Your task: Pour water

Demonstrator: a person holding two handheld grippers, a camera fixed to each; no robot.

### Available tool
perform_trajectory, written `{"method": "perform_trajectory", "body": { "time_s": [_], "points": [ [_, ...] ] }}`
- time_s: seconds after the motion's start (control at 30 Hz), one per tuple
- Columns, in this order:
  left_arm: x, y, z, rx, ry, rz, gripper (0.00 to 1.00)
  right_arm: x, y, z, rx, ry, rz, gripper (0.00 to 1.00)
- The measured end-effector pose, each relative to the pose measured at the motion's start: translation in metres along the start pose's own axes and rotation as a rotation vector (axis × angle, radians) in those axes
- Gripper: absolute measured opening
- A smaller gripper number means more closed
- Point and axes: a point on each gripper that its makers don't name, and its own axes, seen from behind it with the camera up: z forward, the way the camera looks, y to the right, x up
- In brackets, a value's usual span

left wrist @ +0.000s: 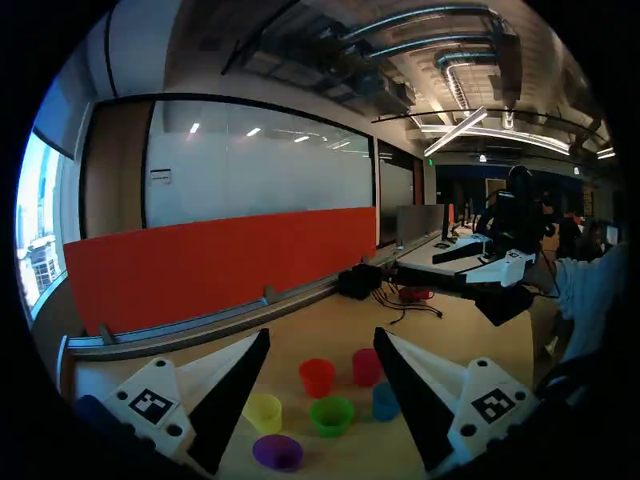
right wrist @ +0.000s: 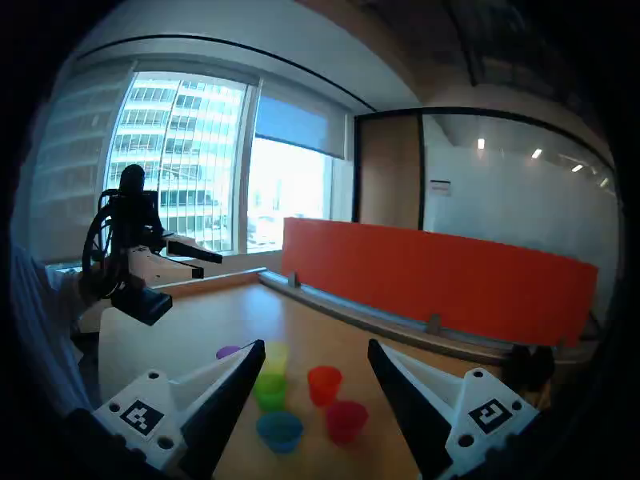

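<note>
- Six small plastic cups stand upright in a loose cluster. They are the red cup (left wrist: pixel 317 378), pink cup (left wrist: pixel 366 366), blue cup (left wrist: pixel 384 400), green cup (left wrist: pixel 332 416), yellow cup (left wrist: pixel 262 412) and purple cup (left wrist: pixel 278 452).
- The cups sit close together but apart, none stacked or tipped. From these angles I cannot tell whether any of them holds water.
- They rest on a pale wooden table (left wrist: pixel 336 320), just ahead of and below both sets of fingers.
- My left gripper (left wrist: pixel 320 331) hangs above the cluster with its jaws spread wide and nothing between them. The red and pink cups show through the gap.
- My right gripper (right wrist: pixel 314 344) faces the same cups from the other side. It is also wide open and empty, with the red cup framed between its fingers.
- Neither gripper touches a cup.
- I judge the task has not begun. No cup is grasped, lifted or tilted, and I see no spilled water on the table.
- What is left is everything: choose a source cup, close on it, carry it over a receiving cup and tip it.
- Beyond the cups, an orange partition (left wrist: pixel 216 264) runs along the far edge of the table.
</note>
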Motion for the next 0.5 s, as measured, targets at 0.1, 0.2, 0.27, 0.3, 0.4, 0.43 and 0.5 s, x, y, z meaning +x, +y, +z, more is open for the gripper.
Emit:
{"method": "perform_trajectory", "body": {
  "time_s": [0.1, 0.2, 0.27, 0.3, 0.4, 0.43, 0.5],
  "points": [
    [-0.011, 0.002, 0.003, -0.008, -0.019, 0.001, 0.97, -0.011, -0.003, 0.002, 0.016, -0.026, -0.007, 1.0],
    [-0.023, 0.003, 0.008, -0.016, -0.041, 0.003, 0.97, -0.023, -0.006, 0.005, 0.032, -0.05, -0.011, 1.0],
    [-0.031, 0.002, 0.012, -0.018, -0.058, 0.006, 0.97, -0.03, -0.007, 0.007, 0.04, -0.064, -0.013, 1.0],
    [-0.035, 0.002, 0.014, -0.019, -0.065, 0.008, 0.97, -0.033, -0.008, 0.009, 0.044, -0.071, -0.013, 1.0],
    [-0.048, 0.002, 0.019, -0.024, -0.089, 0.013, 0.97, -0.042, -0.01, 0.012, 0.058, -0.09, -0.014, 1.0],
    [-0.052, 0.003, 0.021, -0.026, -0.096, 0.014, 0.97, -0.046, -0.01, 0.013, 0.063, -0.095, -0.015, 1.0],
    [-0.062, 0.003, 0.024, -0.03, -0.112, 0.016, 0.97, -0.054, -0.011, 0.016, 0.073, -0.109, -0.017, 1.0]
  ]
}}
